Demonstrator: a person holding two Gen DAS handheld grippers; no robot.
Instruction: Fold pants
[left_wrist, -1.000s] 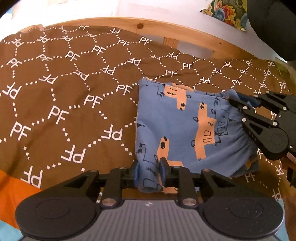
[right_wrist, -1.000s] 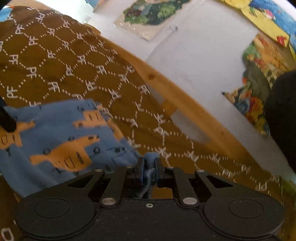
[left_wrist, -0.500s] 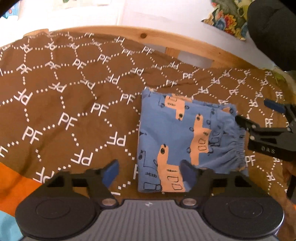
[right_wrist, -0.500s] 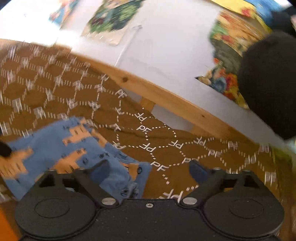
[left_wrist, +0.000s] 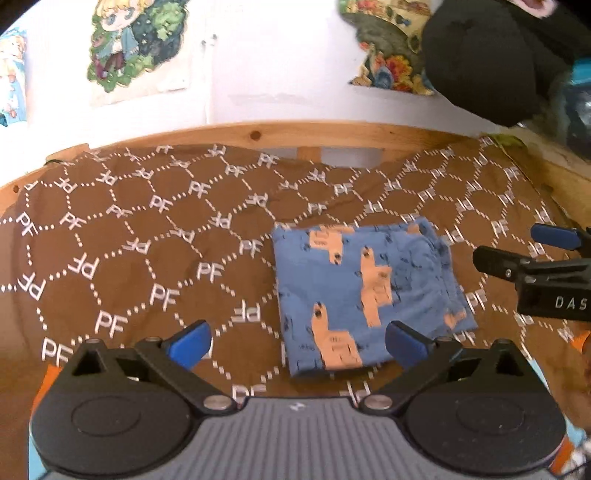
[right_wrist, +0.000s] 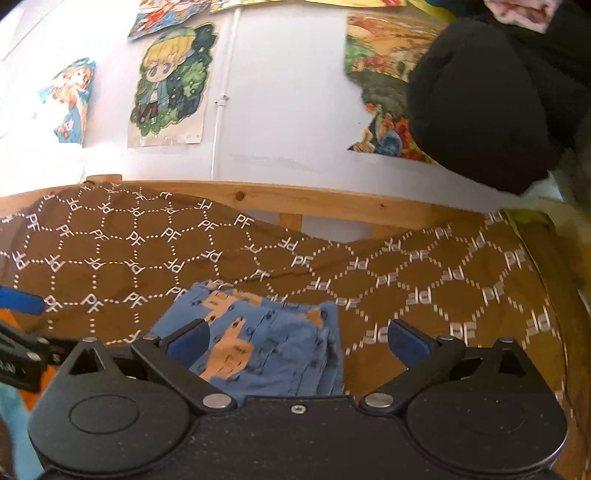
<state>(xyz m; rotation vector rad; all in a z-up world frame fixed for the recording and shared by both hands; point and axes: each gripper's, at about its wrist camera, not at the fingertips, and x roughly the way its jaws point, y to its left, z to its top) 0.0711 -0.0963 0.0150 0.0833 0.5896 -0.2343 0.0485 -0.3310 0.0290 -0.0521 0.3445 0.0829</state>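
The blue pants with orange animal prints lie folded into a flat square on the brown bedspread. My left gripper hovers at their near edge, its jaws opening wide. The cloth shows below and between the blue pads, which do not press on it. My right gripper comes in from the right edge, open and clear of the pants. In the right wrist view the right gripper stands open above the pants, holding nothing. The left gripper shows at the far left.
A wooden bed rail runs along the far side of the bedspread, with a white wall and cartoon posters behind it. A bulky black shape fills the upper right. Orange and light blue cloth shows at the near left.
Both grippers have let go of the pants, opened wide and drawn back and up. The pants now lie flat and folded, and the right gripper has rolled level.
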